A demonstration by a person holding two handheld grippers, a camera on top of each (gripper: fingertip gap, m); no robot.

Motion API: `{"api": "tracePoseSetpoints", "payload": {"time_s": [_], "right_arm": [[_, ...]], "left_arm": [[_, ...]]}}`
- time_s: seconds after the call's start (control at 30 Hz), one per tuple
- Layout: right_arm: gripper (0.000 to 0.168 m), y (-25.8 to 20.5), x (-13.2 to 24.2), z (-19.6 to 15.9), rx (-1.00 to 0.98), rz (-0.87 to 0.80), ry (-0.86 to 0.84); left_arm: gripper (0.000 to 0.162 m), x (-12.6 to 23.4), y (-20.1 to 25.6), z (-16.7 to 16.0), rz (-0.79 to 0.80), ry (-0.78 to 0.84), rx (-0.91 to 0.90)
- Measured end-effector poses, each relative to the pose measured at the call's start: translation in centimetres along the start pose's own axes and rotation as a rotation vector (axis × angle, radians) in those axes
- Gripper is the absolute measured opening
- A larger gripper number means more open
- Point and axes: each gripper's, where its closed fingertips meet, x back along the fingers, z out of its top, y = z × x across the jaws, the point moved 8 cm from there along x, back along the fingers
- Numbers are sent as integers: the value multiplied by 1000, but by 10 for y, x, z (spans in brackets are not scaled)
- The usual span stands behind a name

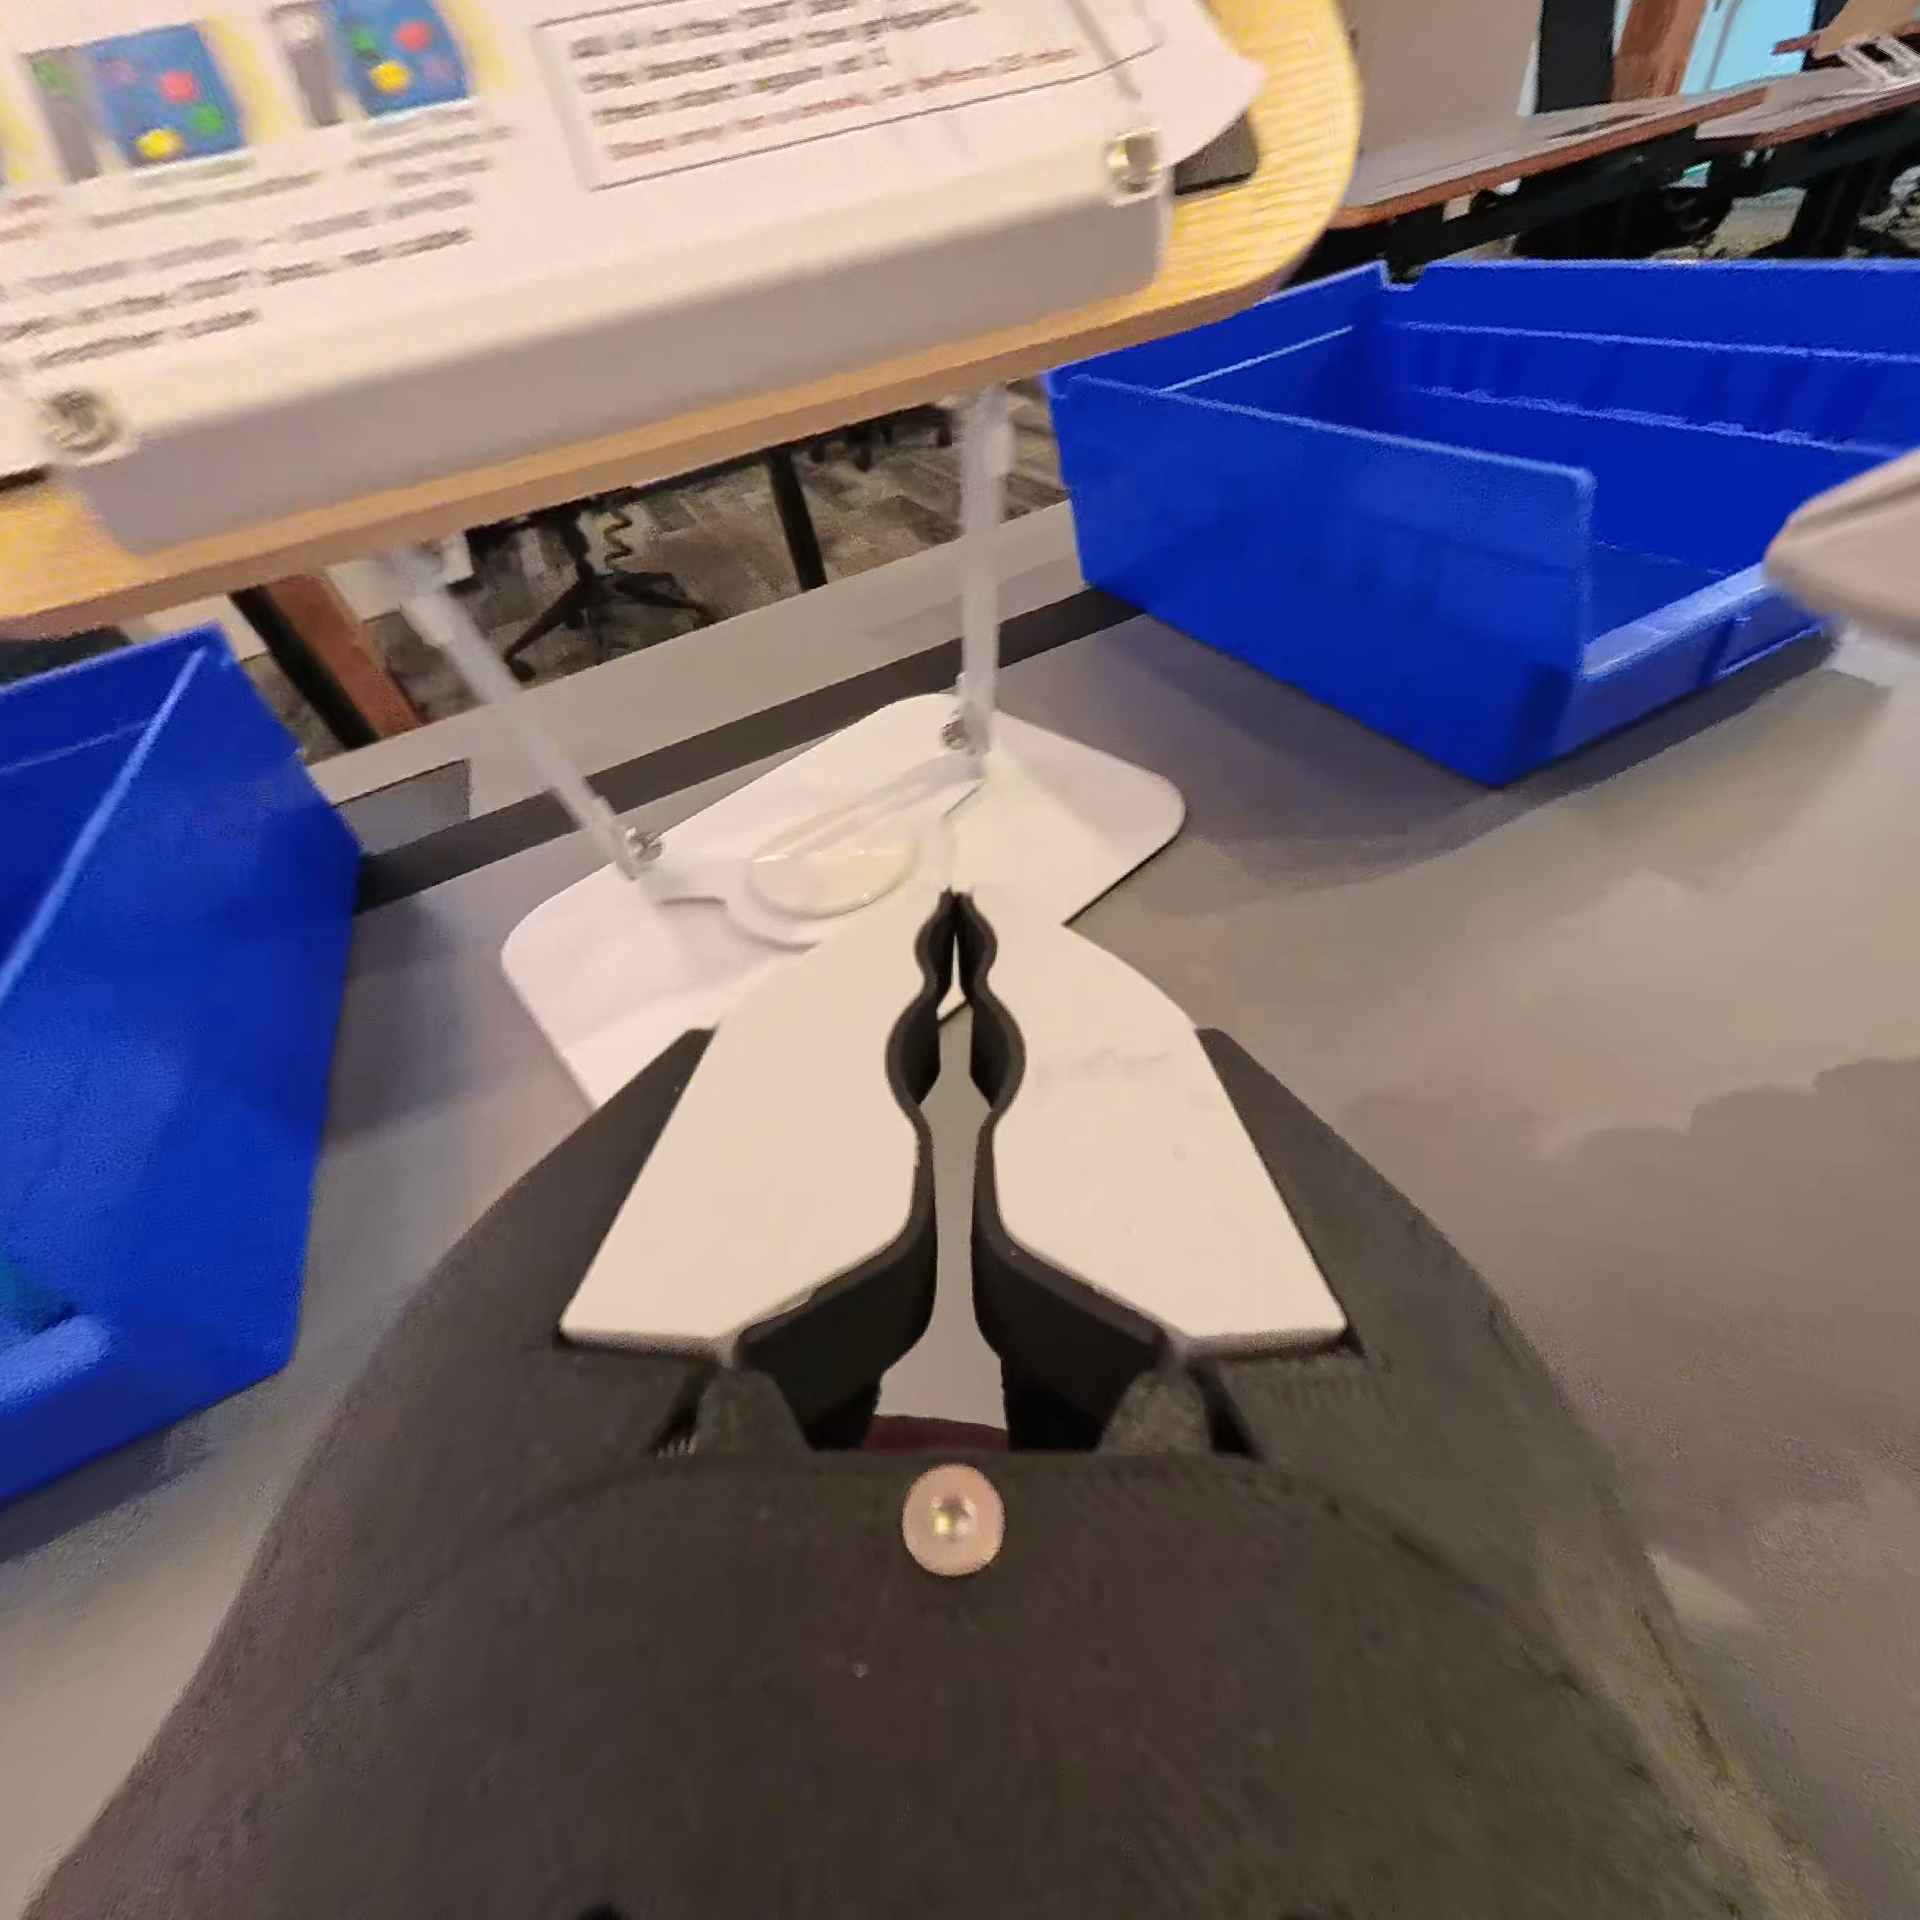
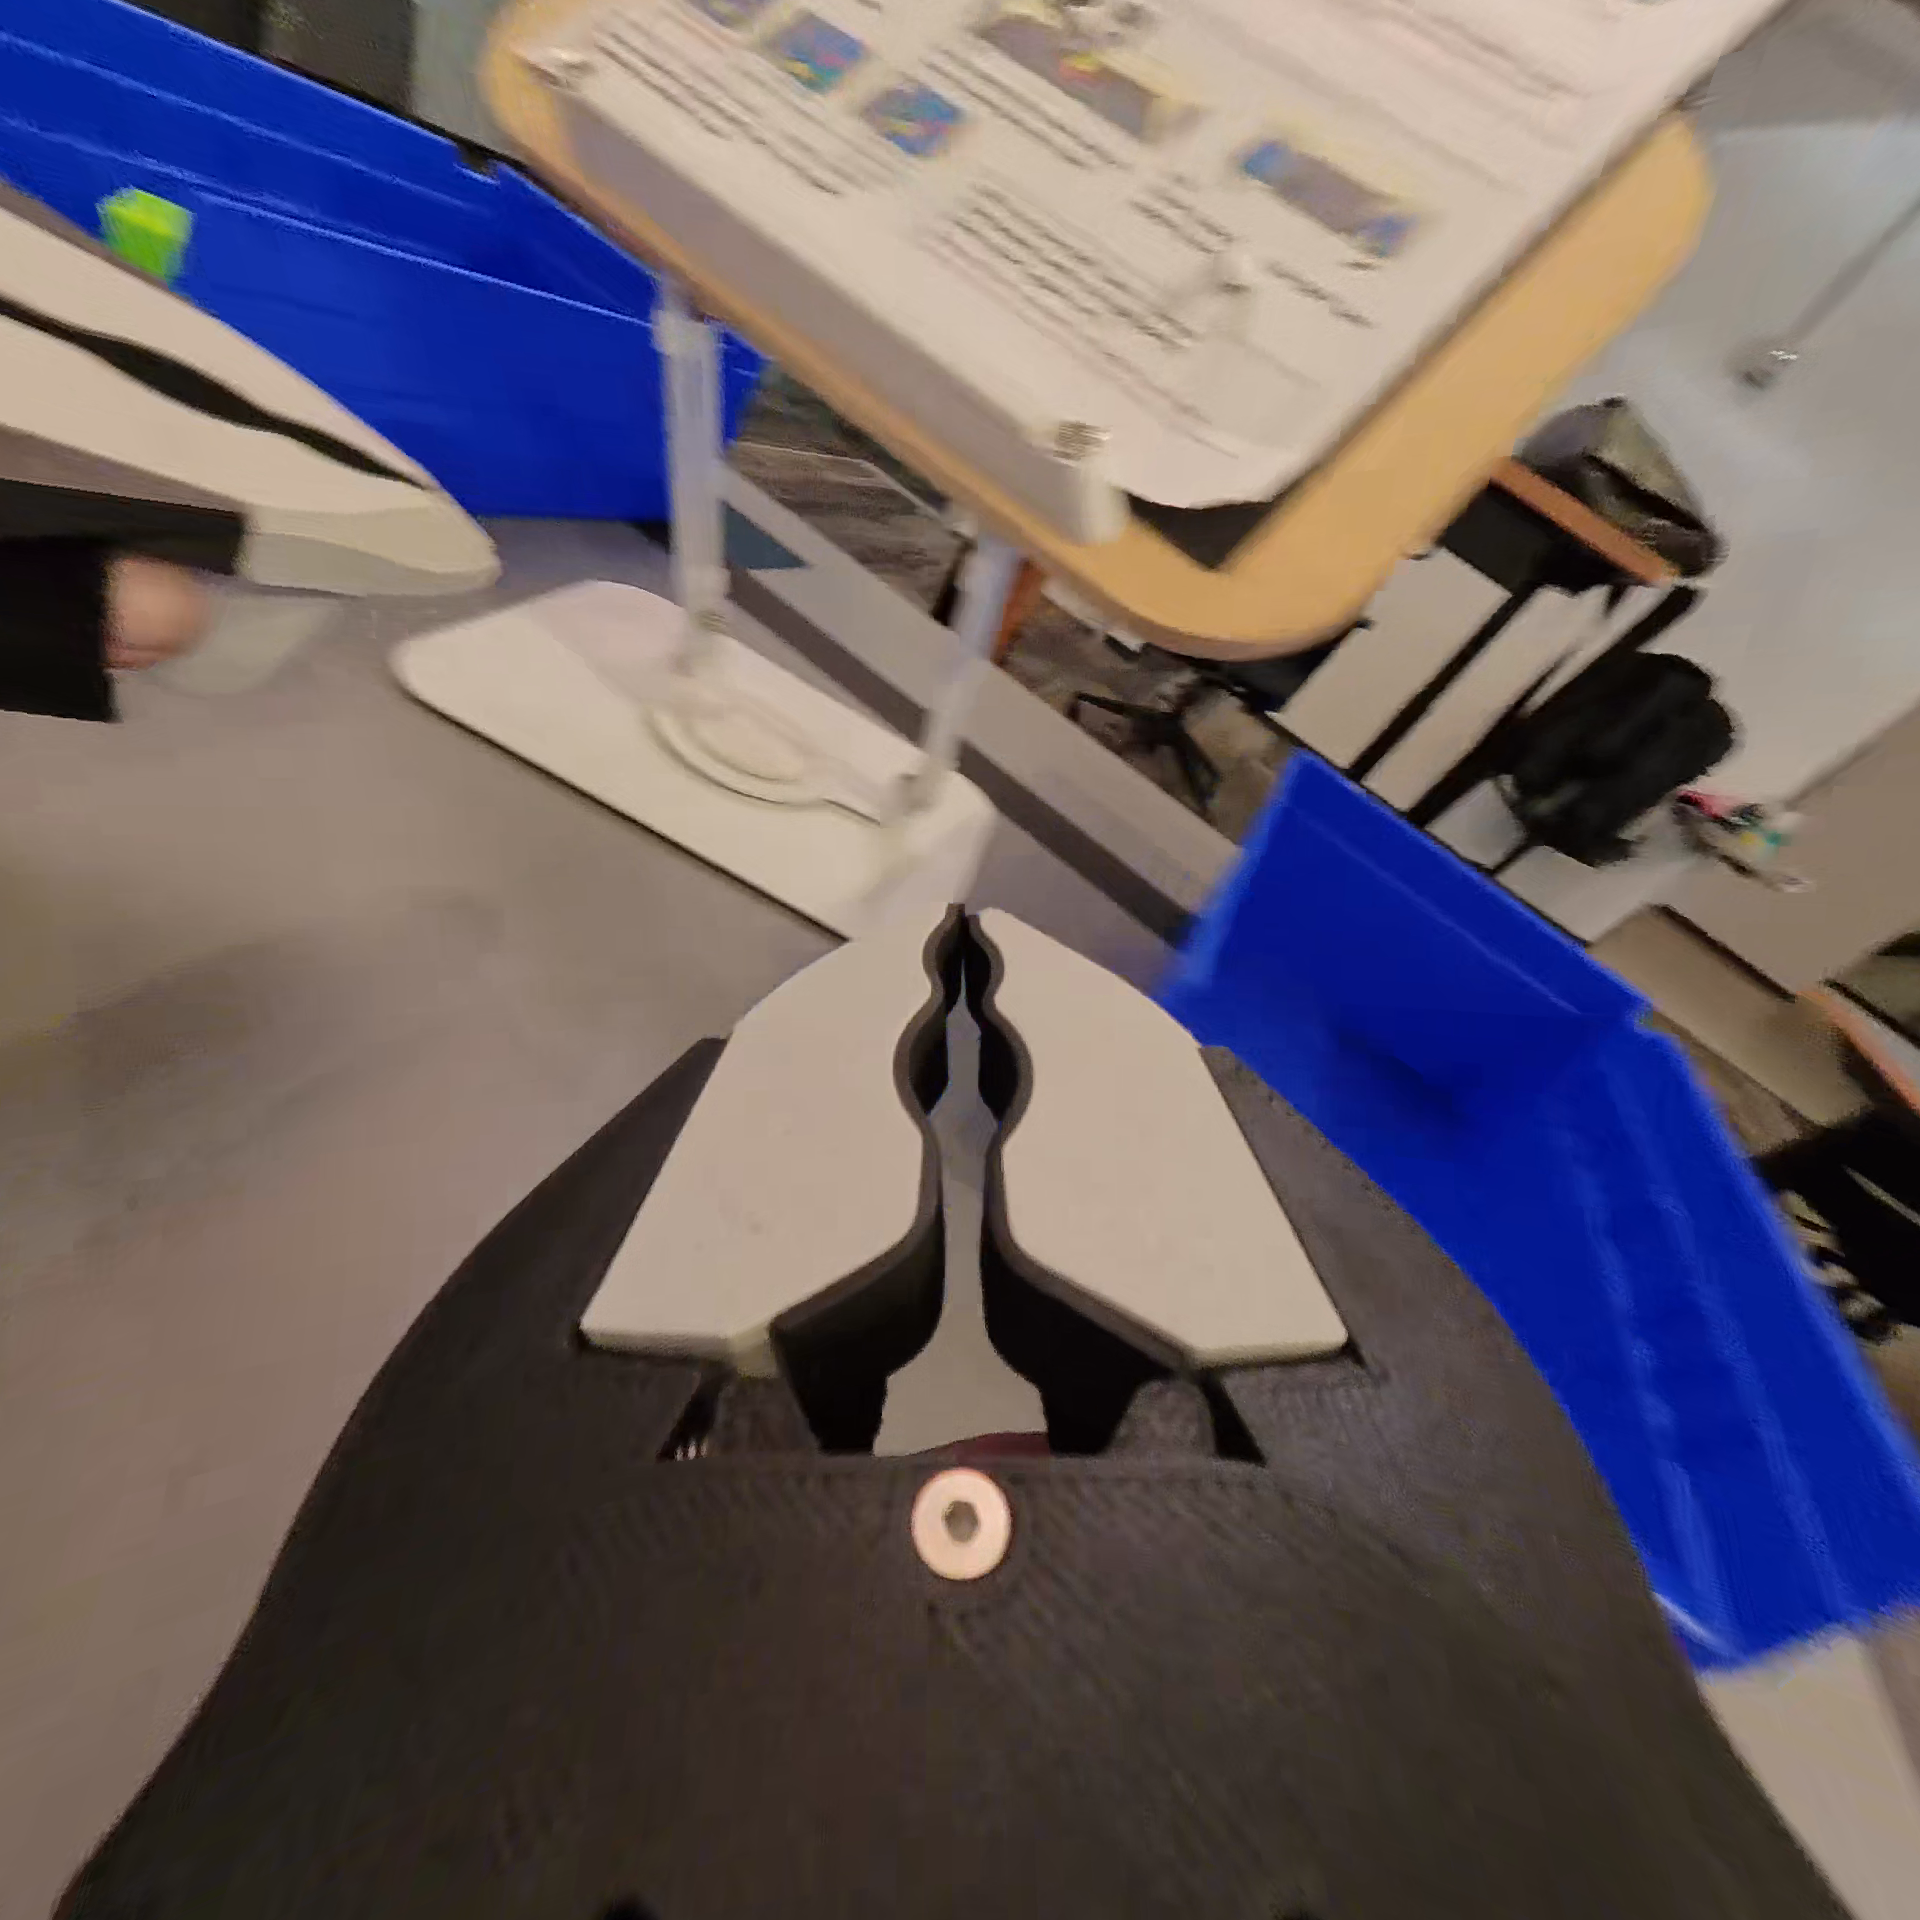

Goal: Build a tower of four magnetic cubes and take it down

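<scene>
My left gripper (image 1: 954, 906) is shut with nothing between its pads, held above the grey table (image 1: 1507, 1039) in front of the white stand base (image 1: 582, 966). It also shows at the left edge of the right wrist view (image 2: 457, 540), its fingers together. My right gripper (image 2: 962, 920) is shut with nothing between its pads, above the table near the stand base (image 2: 540, 665). A green cube (image 2: 145, 231) shows in the far blue bin (image 2: 416, 343) behind the left gripper. No other cube is in view.
A tilted instruction board (image 1: 582, 239) on thin legs stands on the white base. Blue bins sit at the left (image 1: 156, 987) and right (image 1: 1455, 582) of the table; the right one also shows in the right wrist view (image 2: 1558, 1195). A grey fingertip (image 1: 1860, 551) shows at the right edge. Left tips to right tips: about 15 cm.
</scene>
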Motion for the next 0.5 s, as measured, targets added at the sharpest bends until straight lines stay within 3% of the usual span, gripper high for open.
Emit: {"api": "tracePoseSetpoints", "payload": {"time_s": [0.2, 0.5], "right_arm": [[0, -69, -49, 9, 6, 123, -43], [0, -69, -111, 22, -255, 33, -93]], "left_arm": [[0, 10, -36, -14, 63, -35, 10], [0, -6, -47, -14, 131, -47, -30]]}}
